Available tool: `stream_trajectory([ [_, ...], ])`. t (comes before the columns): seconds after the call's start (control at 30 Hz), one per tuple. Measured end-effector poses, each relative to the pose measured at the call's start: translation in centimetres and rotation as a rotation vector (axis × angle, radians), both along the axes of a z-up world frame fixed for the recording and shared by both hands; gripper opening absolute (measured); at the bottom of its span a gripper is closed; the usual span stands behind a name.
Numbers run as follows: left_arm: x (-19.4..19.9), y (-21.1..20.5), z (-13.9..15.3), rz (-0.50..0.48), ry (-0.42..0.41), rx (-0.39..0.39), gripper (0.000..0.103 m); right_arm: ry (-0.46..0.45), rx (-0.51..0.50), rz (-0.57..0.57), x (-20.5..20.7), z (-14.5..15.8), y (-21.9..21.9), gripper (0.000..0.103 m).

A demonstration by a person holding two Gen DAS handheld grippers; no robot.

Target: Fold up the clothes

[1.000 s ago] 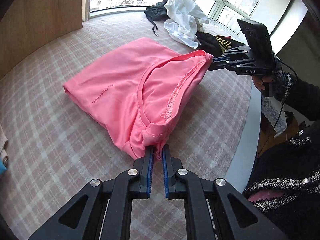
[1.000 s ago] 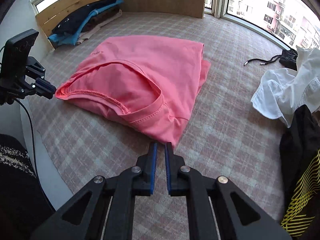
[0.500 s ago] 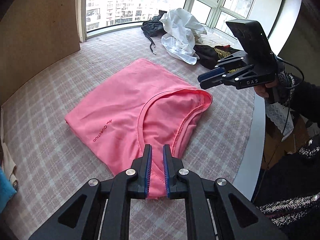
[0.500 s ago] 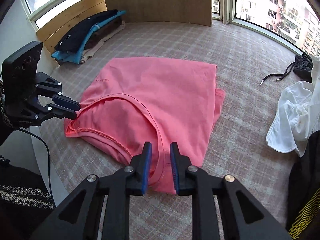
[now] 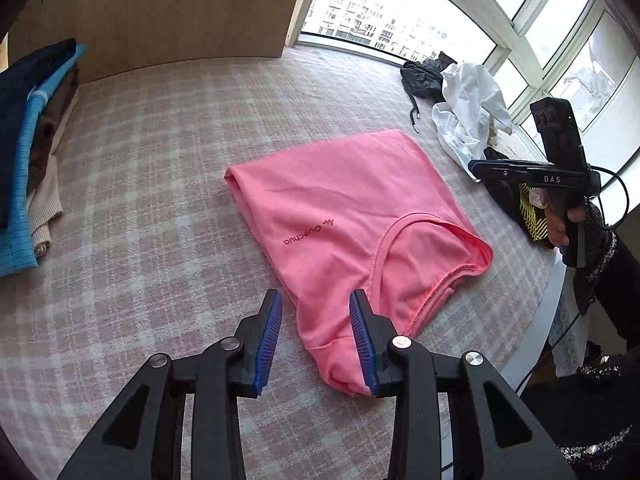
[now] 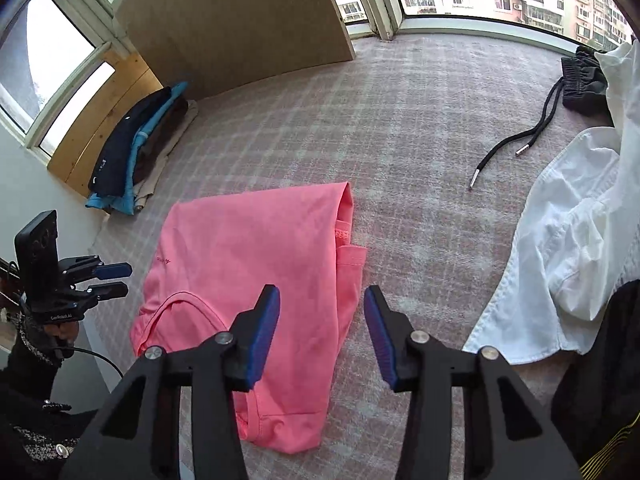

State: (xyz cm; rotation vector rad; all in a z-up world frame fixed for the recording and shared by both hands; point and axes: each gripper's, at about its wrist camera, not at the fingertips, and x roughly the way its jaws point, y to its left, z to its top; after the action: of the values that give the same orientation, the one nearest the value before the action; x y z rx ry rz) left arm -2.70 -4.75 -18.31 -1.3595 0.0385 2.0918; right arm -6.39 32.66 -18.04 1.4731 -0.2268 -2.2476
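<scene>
The plaid-covered surface fills both views, running out to the windows. On it, near the front edge, lies the pink T-shirt, folded into a rough rectangle with its neckline toward the person and a small dark logo on top. To its right sits a crumpled white garment, with a black and yellow garment just in front of it and a black garment with a drawstring farther back by the window. A stack of folded clothes rests at the far left beside a wooden panel. The left gripper has just been opening; its jaws stand apart over the shirt's near corner, gripping nothing. The right gripper has likewise just been opening and hovers above the shirt's right edge, empty, its jaws apart.
</scene>
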Motion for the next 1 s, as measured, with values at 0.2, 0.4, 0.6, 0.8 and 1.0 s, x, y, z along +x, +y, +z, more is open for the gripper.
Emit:
stream_trajectory([
  [0.2,-0.6,7.5,2.9,-0.132,0.028,0.015,0.035,-0.022,-0.004,0.062,-0.7,-1.5,0.3,0.006],
  [0.4,-2.5,20.6,2.5,-0.214,-0.079,0.008,0.039,0.015,0.041,0.040,0.7,-1.7,2.5,0.006],
  [0.6,-4.5,27.9,-0.9,-0.200,-0.125,-0.160,0.039,0.028,-0.044,0.014,1.2,-1.3,4.8,0.006],
  [0.8,-4.8,28.4,-2.0,-0.248,-0.094,-0.204,0.011,0.031,-0.114,0.049,-0.2,-1.6,4.0,0.006],
  [1.0,-5.3,25.8,-1.9,-0.200,-0.155,-0.120,0.000,0.020,-0.102,0.091,-0.7,-2.2,3.0,0.006],
])
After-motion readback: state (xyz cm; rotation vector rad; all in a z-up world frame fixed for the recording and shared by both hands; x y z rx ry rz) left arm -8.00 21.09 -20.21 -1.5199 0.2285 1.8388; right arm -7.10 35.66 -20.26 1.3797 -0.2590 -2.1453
